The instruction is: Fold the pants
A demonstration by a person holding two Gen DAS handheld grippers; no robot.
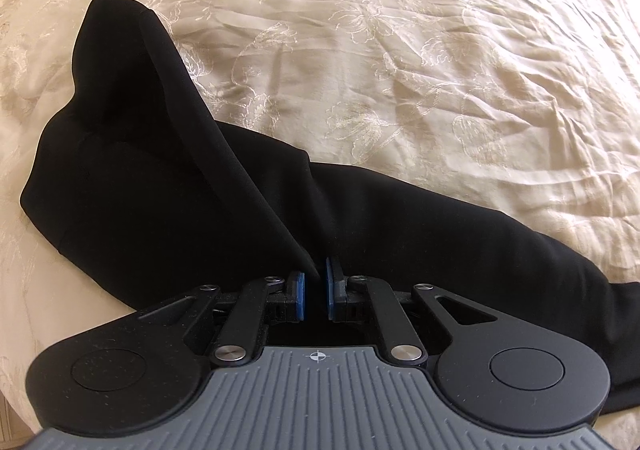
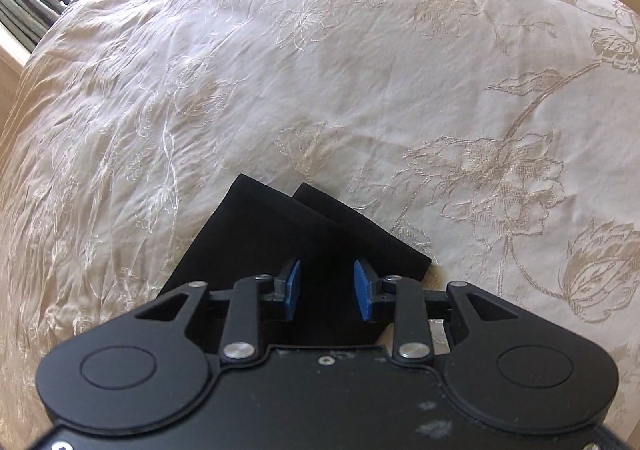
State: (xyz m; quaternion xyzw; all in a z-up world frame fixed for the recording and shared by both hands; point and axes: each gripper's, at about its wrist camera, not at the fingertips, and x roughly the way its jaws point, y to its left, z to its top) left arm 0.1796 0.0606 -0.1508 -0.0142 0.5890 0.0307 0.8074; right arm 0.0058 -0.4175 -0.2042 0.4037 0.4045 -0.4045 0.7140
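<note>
Garment: black pants (image 1: 168, 185) are lying on a cream embroidered bedspread (image 1: 440, 49), which is serving as the reference for all positions below.
Left claw: the left gripper (image 1: 315, 292) is pinching a raised ridge of the pants between its blue pads (image 1: 298, 296), which are pressed almost together on the cloth.
Lifted section: from that pinch, a fold of cloth is rising clear of the bedspread and running away toward the far end of the garment.
Right claw: the right gripper (image 2: 326, 290) is hovering over the leg ends (image 2: 280, 234) with its pads spread apart; nothing is sitting between them.
Leg ends: two cuffs are lying flat on the bedspread, one overlapping the other and slightly offset.
Work done: the legs appear to be stacked lengthwise, so the first fold is judged complete, though loosely aligned.
Work left: the crosswise folds are judged outstanding; the garment is lying long and uneven.
Concern: the offset cuffs are likely needing squaring before any further fold.
</note>
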